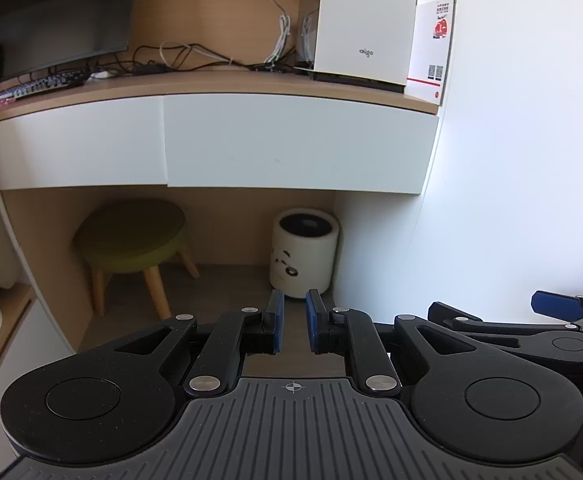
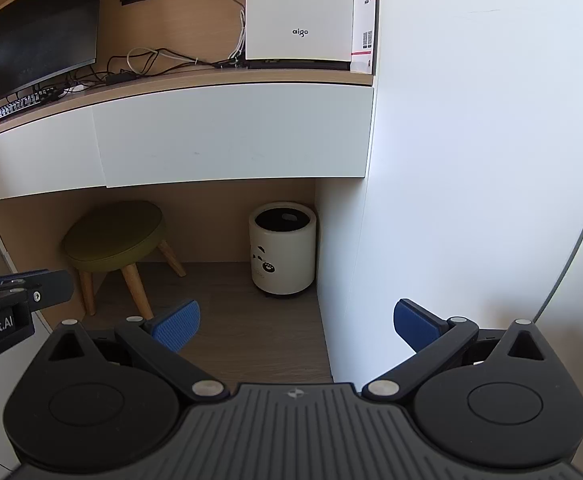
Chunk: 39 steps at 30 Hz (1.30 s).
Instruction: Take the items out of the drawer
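Observation:
Two white handle-less drawer fronts sit shut under the wooden desktop: the wider right drawer (image 1: 299,144) (image 2: 231,136) and the left drawer (image 1: 75,148) (image 2: 35,156). Nothing inside them shows. My left gripper (image 1: 294,320) hangs well in front of and below the right drawer, its blue pads nearly together with nothing between them. My right gripper (image 2: 297,320) is beside it on the right, jaws spread wide and empty, at a similar distance from the drawers. The right gripper (image 1: 491,306) also shows at the lower right of the left wrist view.
Under the desk stand a green stool (image 1: 131,236) with wooden legs and a white bin (image 1: 303,256) with a panda face. On the desktop are a monitor (image 1: 59,16), keyboard (image 1: 31,88), cables (image 1: 195,56) and a white box (image 1: 367,20). A white wall panel (image 2: 471,160) closes off the right.

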### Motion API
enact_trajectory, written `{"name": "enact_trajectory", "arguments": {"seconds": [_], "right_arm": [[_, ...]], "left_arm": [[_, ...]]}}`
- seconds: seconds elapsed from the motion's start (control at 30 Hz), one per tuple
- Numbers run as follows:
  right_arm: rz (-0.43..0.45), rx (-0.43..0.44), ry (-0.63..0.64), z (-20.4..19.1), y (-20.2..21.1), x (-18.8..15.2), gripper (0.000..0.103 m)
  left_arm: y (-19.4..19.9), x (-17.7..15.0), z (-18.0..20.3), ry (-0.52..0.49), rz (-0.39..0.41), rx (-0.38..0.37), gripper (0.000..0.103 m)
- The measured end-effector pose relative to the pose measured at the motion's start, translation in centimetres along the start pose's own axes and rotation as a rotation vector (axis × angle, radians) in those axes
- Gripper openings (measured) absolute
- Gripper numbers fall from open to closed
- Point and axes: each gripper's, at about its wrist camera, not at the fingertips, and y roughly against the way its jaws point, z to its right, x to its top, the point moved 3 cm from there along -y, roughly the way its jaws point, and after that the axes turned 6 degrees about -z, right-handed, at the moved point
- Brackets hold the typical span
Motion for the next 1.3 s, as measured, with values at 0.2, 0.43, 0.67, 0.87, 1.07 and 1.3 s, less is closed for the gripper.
{"name": "enact_trajectory", "arguments": {"seconds": [0.2,0.43,0.67,0.87,1.07,1.3], "right_arm": [[0.0,-0.001,0.002,0.17,-0.18,0.22,0.103],[0.004,-0.002,-0.001,0.39,-0.31,0.36,0.103],[0.016,-0.009,-0.005,0.62,-0.24,0.77,0.103],[0.019,-0.011,-0.007,0.67,-0.17,0.71,0.103],[0.025,-0.009,-0.006,0.61,0.02,0.78,0.103],[0.031,-0.005,-0.007,0.49,0.11,0.81,0.103]], "left_arm": [[-0.2,0.2,0.23,-0.005,0.0,-0.003,0.014],[-0.36,0.37,0.42,-0.016,0.002,-0.006,0.015],[-0.44,0.22,0.51,-0.023,0.002,-0.007,0.015],[-0.6,0.19,0.59,-0.025,-0.001,-0.006,0.015],[-0.71,0.03,0.68,-0.029,-0.002,0.001,0.015],[-0.59,-0.22,0.72,-0.034,0.003,0.003,0.015]]}}
